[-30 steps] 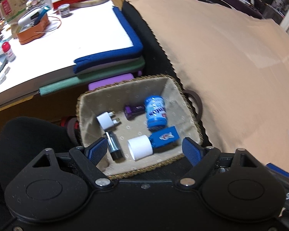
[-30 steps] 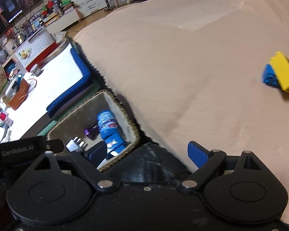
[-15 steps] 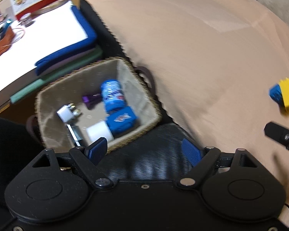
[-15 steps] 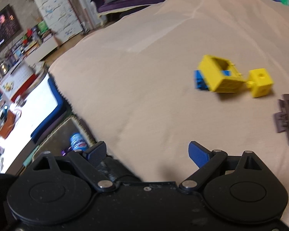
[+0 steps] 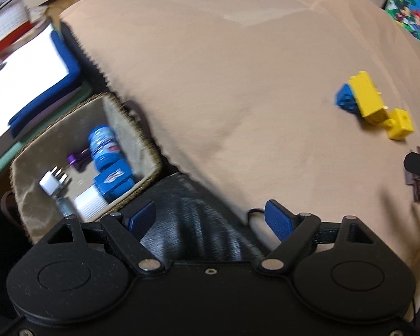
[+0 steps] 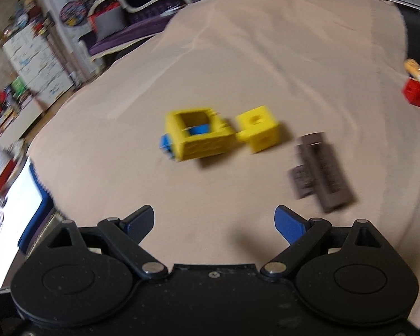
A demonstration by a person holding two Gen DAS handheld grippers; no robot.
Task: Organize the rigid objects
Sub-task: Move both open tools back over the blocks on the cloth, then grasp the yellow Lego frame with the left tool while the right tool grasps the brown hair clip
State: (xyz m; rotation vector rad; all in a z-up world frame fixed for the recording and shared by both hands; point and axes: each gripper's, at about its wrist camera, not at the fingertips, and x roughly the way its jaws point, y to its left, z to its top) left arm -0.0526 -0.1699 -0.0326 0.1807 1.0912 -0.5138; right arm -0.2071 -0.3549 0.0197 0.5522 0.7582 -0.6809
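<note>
Only the left wrist view shows the wicker basket (image 5: 142, 140), holding a blue bottle (image 5: 102, 147). The right view alone shows a red block (image 6: 418, 93), well right of the yellow hollow block (image 6: 200, 137). Left tongs (image 5: 210, 219) and right tongs (image 6: 214, 222) gape wide, empty.

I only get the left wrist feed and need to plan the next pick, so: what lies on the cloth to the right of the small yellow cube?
Observer: A dark brown ridged piece lies just right of the small yellow cube, apart from it.
Operator: Anything beyond that?
Observer: A red block sits at the far right edge, with an orange-tipped item behind it.
Operator: Is the right gripper holding anything?
Observer: No, the right gripper is open and empty, short of the pieces.
</note>
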